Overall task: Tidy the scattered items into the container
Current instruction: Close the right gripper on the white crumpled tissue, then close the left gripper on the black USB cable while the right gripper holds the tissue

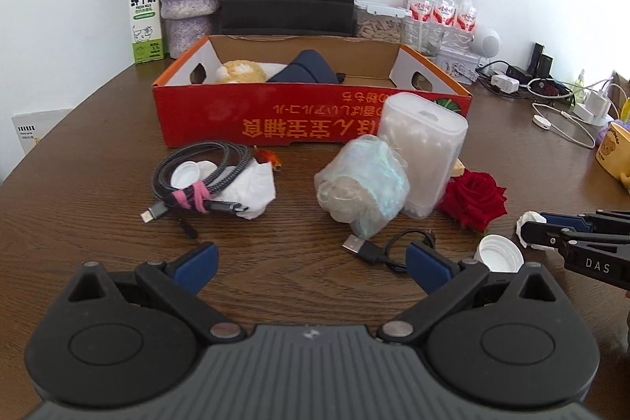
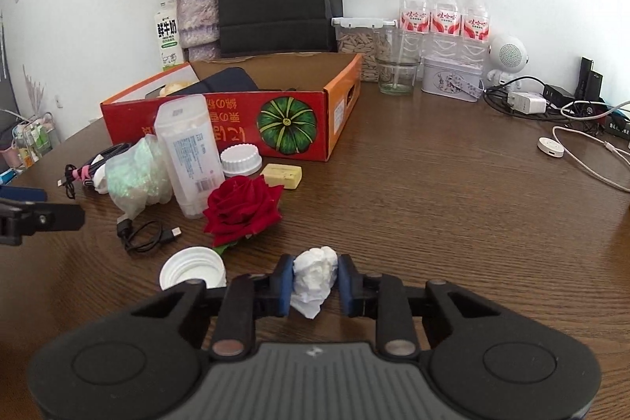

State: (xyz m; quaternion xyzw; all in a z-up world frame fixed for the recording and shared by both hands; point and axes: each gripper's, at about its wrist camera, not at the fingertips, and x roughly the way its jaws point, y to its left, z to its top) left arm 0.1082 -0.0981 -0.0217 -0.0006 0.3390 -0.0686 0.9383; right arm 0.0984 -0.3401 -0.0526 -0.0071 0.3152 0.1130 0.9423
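crumpled tissue (image 2: 315,276) pinched between right gripper (image 2: 315,284) pads.

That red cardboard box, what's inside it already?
In the red cardboard box lie a tan fluffy thing and a dark blue pouch. Its front wall hides the floor and anything lower.

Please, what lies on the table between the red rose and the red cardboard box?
In the right wrist view, a yellowish block and a white ridged lid lie between the red rose and the red cardboard box.
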